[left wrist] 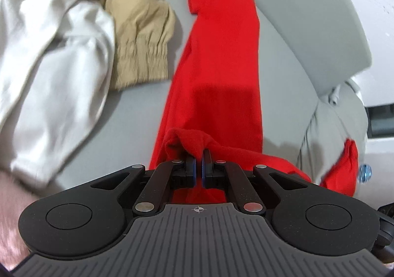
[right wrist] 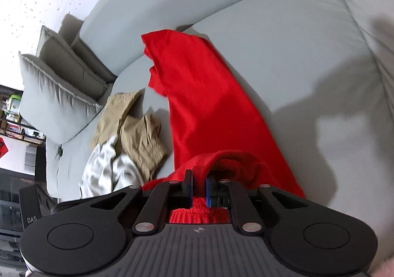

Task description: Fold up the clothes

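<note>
A red garment point(left wrist: 216, 60) lies stretched in a long strip over the grey sofa seat point(left wrist: 283, 30), its far end with a short sleeve. My left gripper point(left wrist: 198, 153) is shut on a bunched near edge of this red cloth. In the right wrist view the same red garment point(right wrist: 197, 94) runs away from me across the sofa cushion point(right wrist: 295, 55). There my right gripper point(right wrist: 199, 177) is shut on another bunched part of its near edge, with ribbed red cloth showing under the jaws.
A white garment point(left wrist: 54, 55) and beige trousers point(left wrist: 142, 38) lie crumpled left of the red one, seen too as white cloth point(right wrist: 108, 168) and beige cloth point(right wrist: 140, 134). Grey cushions point(right wrist: 56, 94) lean at the sofa's far left. Shelves point(right wrist: 14, 116) stand beyond.
</note>
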Tool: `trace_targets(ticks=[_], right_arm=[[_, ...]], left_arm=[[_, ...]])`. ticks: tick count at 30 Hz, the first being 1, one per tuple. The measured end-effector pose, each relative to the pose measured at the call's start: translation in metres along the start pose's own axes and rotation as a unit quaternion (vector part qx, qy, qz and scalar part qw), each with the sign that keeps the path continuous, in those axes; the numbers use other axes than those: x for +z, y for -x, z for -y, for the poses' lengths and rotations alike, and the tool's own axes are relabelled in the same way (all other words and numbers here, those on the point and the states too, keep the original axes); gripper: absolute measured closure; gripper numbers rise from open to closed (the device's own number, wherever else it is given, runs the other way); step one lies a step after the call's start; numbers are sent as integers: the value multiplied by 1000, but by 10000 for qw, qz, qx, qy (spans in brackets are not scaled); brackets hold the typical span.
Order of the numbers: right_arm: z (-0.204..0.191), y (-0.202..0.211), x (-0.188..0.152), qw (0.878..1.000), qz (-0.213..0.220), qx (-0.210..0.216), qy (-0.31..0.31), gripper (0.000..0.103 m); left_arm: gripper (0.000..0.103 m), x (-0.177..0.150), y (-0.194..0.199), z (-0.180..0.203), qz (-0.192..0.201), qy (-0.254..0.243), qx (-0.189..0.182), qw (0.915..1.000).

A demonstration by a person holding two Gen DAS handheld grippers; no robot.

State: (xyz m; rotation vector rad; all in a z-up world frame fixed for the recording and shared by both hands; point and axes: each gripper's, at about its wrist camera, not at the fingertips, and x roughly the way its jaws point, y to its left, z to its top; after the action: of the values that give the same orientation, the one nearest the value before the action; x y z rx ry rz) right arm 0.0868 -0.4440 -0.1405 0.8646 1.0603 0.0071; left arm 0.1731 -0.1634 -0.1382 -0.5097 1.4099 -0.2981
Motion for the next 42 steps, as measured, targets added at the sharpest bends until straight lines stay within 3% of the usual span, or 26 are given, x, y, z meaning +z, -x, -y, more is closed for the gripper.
trace_targets(ticks=[3, 5, 6, 7, 9, 14, 16, 19, 23, 26, 30, 32, 33, 34, 35, 36, 42], right_arm=[[-10, -19, 31, 9999, 16, -61, 105, 92], [-15, -32, 51, 9997, 216, 9, 152, 82], [-18, -39, 62, 9992, 351, 58, 193, 70], [-20, -42, 68, 9987, 437, 65, 249, 45], [-24, -42, 78, 9969, 718, -12, 330, 25], [-17, -9, 74, 9931, 1030, 86, 547, 27], [0, 7, 57, 9922, 1065, -36, 652, 27], [26, 16, 34, 9913, 984, -411, 772, 28], [59, 13, 10, 9943, 677, -614, 551, 29], [78, 7, -5, 9972, 548, -426, 275, 29], [91, -11, -17, 9988, 463, -45, -140, 21], [102, -36, -27, 9990, 234, 12, -388, 22], [101, -38, -31, 9989, 327, 12, -335, 30], [99, -38, -33, 9990, 331, 13, -309, 57], [97, -39, -35, 9990, 335, 13, -283, 77], [94, -40, -36, 9991, 339, 14, -257, 84], [77, 14, -41, 9991, 398, 162, 55, 88]], left_arm=[[99, 30, -8, 5, 138, 112, -41, 9998], [95, 46, -13, 10, 305, 114, -121, 9994], [88, 60, -15, 13, 442, 150, -157, 9988], [74, 68, -15, 14, 520, 187, -223, 9982], [58, 75, -11, 15, 617, 108, -303, 9976], [50, 62, 15, 15, 972, -760, -157, 9922], [49, 32, 19, 3, 1012, -1068, 30, 9891], [49, -7, 4, -12, 558, -1391, 487, 9875], [49, -40, -19, -29, 190, -1163, 518, 9917], [49, -44, -29, -35, 292, -807, 307, 9958], [49, -37, -49, -33, 501, -744, 237, 9957], [51, -36, -56, -30, 504, -825, 245, 9950], [59, -36, -58, -28, 502, -900, 256, 9943], [81, -36, -61, -25, 441, -1036, 297, 9932], [90, -35, -63, -22, 379, -1161, 332, 9920], [96, -33, -61, -21, 316, -1151, 295, 9924], [98, -44, -15, -11, 14, -1153, -137, 9932]])
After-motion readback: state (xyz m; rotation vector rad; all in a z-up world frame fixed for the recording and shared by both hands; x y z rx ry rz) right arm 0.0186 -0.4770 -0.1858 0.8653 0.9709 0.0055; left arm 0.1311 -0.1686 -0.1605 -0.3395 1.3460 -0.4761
